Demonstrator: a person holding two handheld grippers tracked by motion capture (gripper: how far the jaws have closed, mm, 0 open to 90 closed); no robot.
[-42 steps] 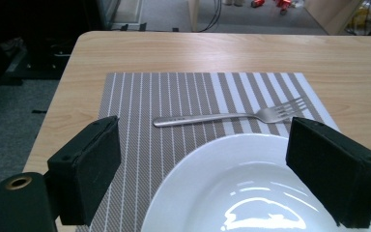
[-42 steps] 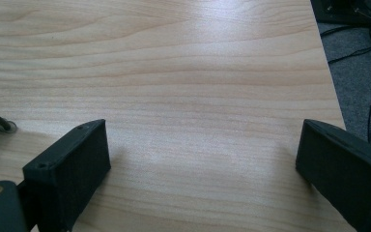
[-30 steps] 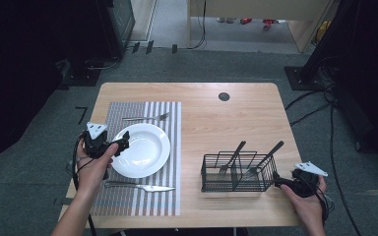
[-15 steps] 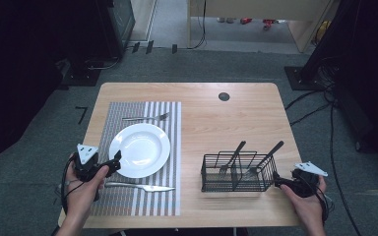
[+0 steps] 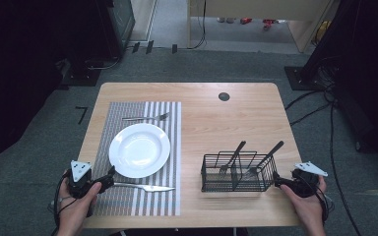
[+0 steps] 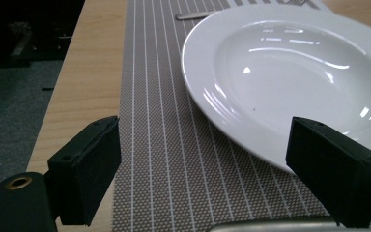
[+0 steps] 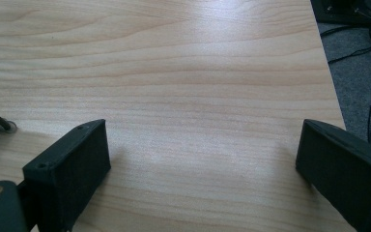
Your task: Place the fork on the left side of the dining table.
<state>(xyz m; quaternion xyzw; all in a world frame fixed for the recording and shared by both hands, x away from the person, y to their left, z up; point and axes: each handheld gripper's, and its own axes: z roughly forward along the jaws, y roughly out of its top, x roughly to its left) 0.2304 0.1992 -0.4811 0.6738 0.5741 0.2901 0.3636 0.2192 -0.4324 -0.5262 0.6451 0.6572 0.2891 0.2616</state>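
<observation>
Knife (image 5: 145, 187) lies flat on the near edge of the striped placemat (image 5: 128, 204), its handle pointing toward the person's left and its blade toward the middle of the surface (image 5: 236, 118). Just beyond it sits the white plate (image 5: 139, 149), also on the placemat, and a fork (image 5: 146, 118) rests on the mat on the plate's far side.

At the near left corner, the left gripper (image 5: 109, 178) is held low by the handle end of the knife, jaws wide apart with nothing between them. In the left gripper view, the gripper (image 6: 203, 169) frames bare placemat and the plate's (image 6: 290, 72) near rim, while a sliver of the knife's metal (image 6: 270, 225) shows at the bottom edge.

On the near right stands a black wire caddy (image 5: 236, 173) holding two dark-handled utensils. The right gripper (image 5: 278, 181) sits just beside the caddy's right end. In the right gripper view, its jaws (image 7: 203, 164) stand open over bare wood, gripping nothing; a wire foot of the caddy (image 7: 2, 124) shows at the left.
</observation>
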